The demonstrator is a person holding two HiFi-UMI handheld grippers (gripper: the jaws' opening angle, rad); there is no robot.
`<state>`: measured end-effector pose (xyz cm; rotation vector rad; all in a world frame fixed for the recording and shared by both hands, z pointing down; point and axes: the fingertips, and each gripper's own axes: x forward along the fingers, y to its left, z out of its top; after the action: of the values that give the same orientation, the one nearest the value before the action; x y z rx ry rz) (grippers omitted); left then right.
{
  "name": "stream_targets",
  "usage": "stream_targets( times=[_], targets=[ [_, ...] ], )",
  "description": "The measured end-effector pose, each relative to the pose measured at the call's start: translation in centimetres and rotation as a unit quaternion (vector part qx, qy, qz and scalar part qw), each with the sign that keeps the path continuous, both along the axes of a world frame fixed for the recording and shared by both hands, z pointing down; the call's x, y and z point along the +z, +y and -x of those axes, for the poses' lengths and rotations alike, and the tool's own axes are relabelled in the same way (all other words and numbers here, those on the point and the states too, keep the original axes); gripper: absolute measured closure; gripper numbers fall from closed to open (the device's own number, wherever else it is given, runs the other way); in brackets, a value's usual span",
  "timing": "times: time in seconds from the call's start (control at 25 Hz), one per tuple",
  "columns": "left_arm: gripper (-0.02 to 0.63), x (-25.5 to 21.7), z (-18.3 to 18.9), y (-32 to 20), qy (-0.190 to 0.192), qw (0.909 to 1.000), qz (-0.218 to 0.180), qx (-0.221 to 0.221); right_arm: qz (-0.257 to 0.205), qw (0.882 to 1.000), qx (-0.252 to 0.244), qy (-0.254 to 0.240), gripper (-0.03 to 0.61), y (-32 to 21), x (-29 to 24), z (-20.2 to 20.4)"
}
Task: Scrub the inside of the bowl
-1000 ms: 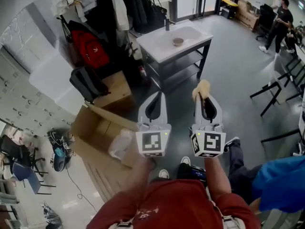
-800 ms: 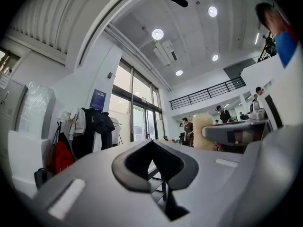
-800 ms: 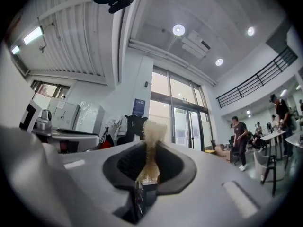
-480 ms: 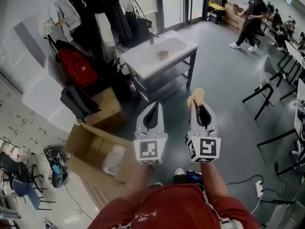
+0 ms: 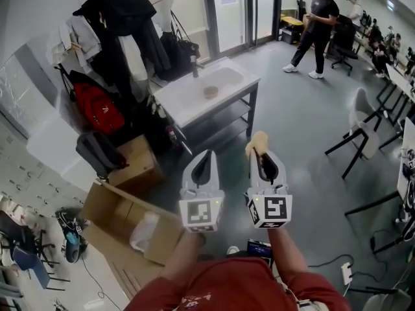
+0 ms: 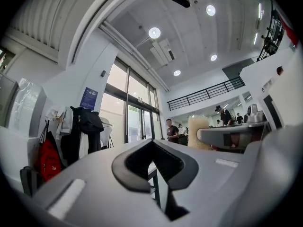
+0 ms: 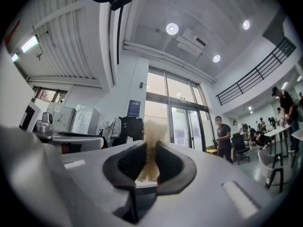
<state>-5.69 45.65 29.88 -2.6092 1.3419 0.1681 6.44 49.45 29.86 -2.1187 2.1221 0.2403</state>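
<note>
A small brown bowl point(image 5: 210, 92) sits in the basin of a white sink table point(image 5: 183, 108) some way ahead of both grippers. The head view shows my left gripper point(image 5: 206, 157) held out at lower centre, shut with nothing in it; its dark pads point(image 6: 134, 163) meet in the left gripper view. Beside it on the right, my right gripper point(image 5: 260, 151) is shut on a tan sponge point(image 5: 259, 140). That sponge point(image 7: 150, 143) sticks up between the pads in the right gripper view. Both grippers hang in the air over the floor, short of the table.
An open cardboard box point(image 5: 123, 220) lies on the floor at lower left, with a red backpack point(image 5: 96, 109) and hanging coats point(image 5: 123, 18) behind it. A person point(image 5: 314, 26) stands at the back near the glass doors. Black chairs point(image 5: 363, 128) line the right side.
The sink table and bowl have drifted down and left in the head view, coming closer. Both grippers keep their pose side by side. The person at the back has walked leftward.
</note>
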Motion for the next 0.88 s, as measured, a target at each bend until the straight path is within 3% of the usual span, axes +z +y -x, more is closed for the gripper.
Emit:
stream_targets(
  times=[0.24,0.88],
  targets=[
    [0.607,0.1,-1.8,-1.5,0.0,0.9997,0.007,-0.022,0.002,1.0,-0.016,-0.003,0.526,-1.7,0.5,-2.5],
    [0.607,1.8,-1.0,-9.6,0.023,0.9988,0.024,-0.036,0.019,0.999,-0.027,-0.003,0.526,-10.2,3.1,-2.2]
  ],
)
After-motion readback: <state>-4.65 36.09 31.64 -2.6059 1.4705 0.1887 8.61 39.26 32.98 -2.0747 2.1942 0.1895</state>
